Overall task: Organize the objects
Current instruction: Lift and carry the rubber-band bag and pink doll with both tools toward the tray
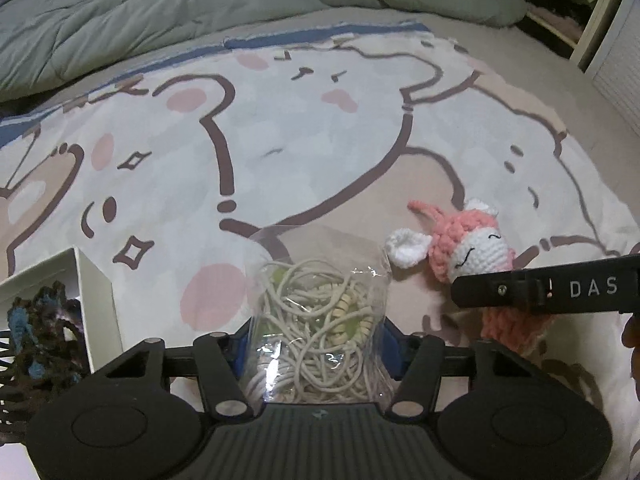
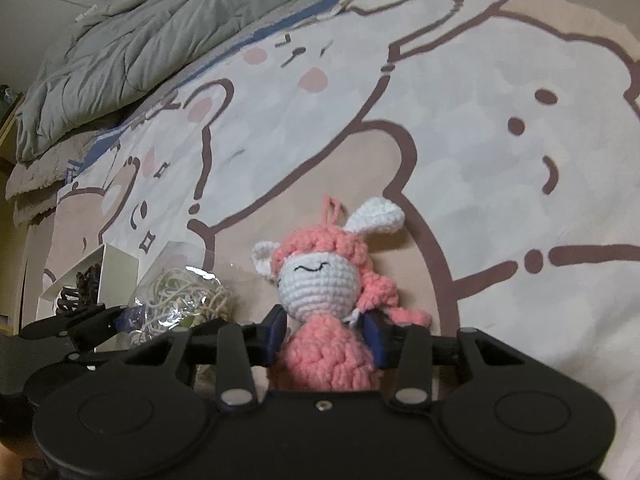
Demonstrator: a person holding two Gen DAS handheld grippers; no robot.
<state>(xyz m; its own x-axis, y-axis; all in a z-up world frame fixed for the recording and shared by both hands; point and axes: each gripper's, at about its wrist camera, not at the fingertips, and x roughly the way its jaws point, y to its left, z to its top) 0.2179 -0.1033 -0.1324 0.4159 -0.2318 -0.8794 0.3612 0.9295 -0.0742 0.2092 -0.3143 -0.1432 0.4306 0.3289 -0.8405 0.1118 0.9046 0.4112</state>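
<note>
Hidden or unclear: the white box (image 1: 94,292) is cut off at the left edge of the left wrist view; its dark tangled contents (image 1: 44,328) cannot be identified. The lower end of the clear bag of elastic bands (image 1: 316,320) and the doll's base disappear behind the gripper bodies.

Left gripper (image 1: 316,344): jaws partly closed, blue pads against both sides of the bag; it grips the bag.

Right gripper (image 2: 326,336): jaws narrow, blue pads pressed into the body of the pink-and-white crocheted doll (image 2: 320,280), just under its head; it grips the doll.

Count: one bag, one doll, one box, two grippers. All lie on the cartoon-bear blanket (image 1: 304,140), box leftmost, bag between, doll to the right. One grey duvet (image 1: 160,8) is bunched at the blanket's far edge.
</note>
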